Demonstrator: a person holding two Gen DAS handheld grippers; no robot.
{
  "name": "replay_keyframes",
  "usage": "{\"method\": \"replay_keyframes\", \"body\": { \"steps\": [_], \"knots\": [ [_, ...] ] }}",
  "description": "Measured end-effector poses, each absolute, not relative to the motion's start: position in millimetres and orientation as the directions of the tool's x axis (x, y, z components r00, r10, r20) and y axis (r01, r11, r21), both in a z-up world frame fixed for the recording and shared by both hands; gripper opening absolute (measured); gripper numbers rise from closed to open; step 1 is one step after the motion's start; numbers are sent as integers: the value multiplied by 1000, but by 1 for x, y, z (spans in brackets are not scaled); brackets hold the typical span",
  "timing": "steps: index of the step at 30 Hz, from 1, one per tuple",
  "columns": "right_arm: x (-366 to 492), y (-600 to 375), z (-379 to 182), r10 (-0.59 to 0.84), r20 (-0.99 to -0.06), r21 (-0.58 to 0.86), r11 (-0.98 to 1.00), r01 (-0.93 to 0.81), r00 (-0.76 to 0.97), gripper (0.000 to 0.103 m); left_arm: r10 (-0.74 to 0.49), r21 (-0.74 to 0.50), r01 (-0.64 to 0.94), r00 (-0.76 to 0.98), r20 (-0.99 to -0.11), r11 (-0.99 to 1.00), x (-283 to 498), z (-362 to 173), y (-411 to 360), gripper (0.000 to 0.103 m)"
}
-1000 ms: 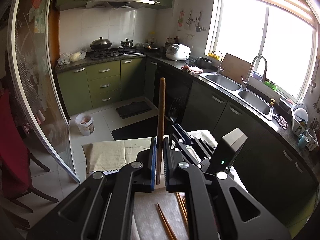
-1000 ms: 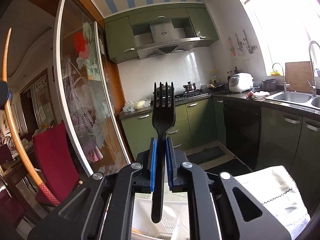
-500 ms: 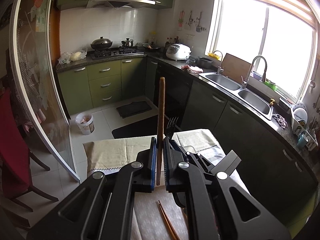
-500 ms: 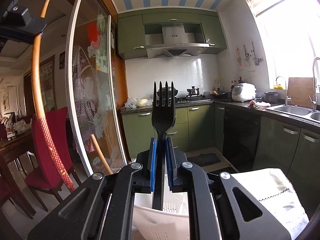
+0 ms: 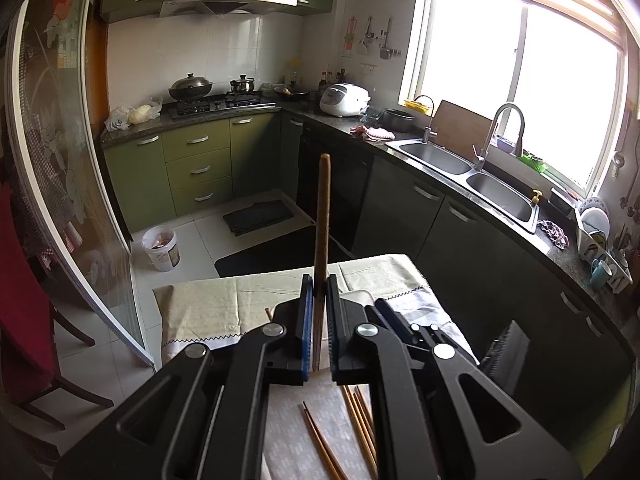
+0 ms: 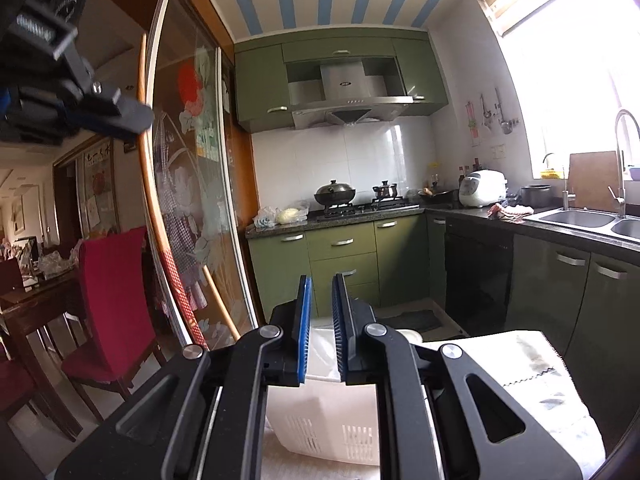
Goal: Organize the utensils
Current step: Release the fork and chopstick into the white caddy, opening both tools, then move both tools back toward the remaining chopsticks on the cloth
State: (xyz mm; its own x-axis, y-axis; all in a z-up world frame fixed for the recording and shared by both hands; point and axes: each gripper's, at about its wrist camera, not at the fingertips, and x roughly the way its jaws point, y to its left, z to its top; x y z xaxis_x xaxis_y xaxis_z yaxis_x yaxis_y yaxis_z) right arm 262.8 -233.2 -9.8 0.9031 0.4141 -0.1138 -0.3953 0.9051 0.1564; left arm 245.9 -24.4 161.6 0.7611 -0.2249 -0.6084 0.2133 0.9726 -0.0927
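Observation:
My left gripper (image 5: 319,286) is shut on a brown wooden chopstick (image 5: 322,216) that stands upright between its pads. The same chopstick (image 6: 160,236) shows as a long curved stick with a red patterned lower part at the left of the right wrist view. My right gripper (image 6: 320,292) is open and empty, just above a white slotted utensil basket (image 6: 332,428). The black fork is out of sight. Several loose chopsticks (image 5: 352,420) lie on the table under the left gripper.
The table carries a beige cloth (image 5: 224,304). The right gripper's body (image 5: 424,344) sits close to the right of the left one. Green cabinets (image 6: 344,264), a sink counter (image 5: 460,168) and a red chair (image 6: 112,304) surround the table.
My right gripper has opened and the black fork has left its jaws. It has moved closer over the white basket. The left gripper still holds the chopstick upright.

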Motion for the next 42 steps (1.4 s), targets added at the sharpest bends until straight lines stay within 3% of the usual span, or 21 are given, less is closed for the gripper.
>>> {"method": "replay_keyframes", "body": {
  "steps": [13,16,24,33,35,37,41,42],
  "knots": [
    [209,-335,-8,343,-139,240,922,-305,929,15,-273,-84,277,772,-574,957,289,131,-80,7],
    [200,-346,-12,342,-150,243,922,-301,927,15,-228,-28,253,814,-534,967,289,119,-85,7],
    [185,-355,-9,334,-152,221,929,-298,930,15,-244,-63,243,849,-468,968,290,127,-76,7],
    [180,-352,-11,358,-158,229,920,-318,920,15,-248,-39,266,823,-512,963,287,118,-78,7],
    [182,-351,-11,372,-170,239,914,-328,913,15,-253,-53,266,811,-528,962,278,116,-71,12],
    [186,-352,-12,399,-197,261,902,-344,896,15,-250,-51,267,796,-551,962,267,113,-65,33],
    [195,-352,-18,444,-285,290,884,-365,849,20,-204,-30,236,760,-617,971,245,99,-45,34],
    [198,-350,-20,446,-316,286,886,-365,837,20,-197,-38,227,734,-650,973,241,91,-39,41]
  ]
}}
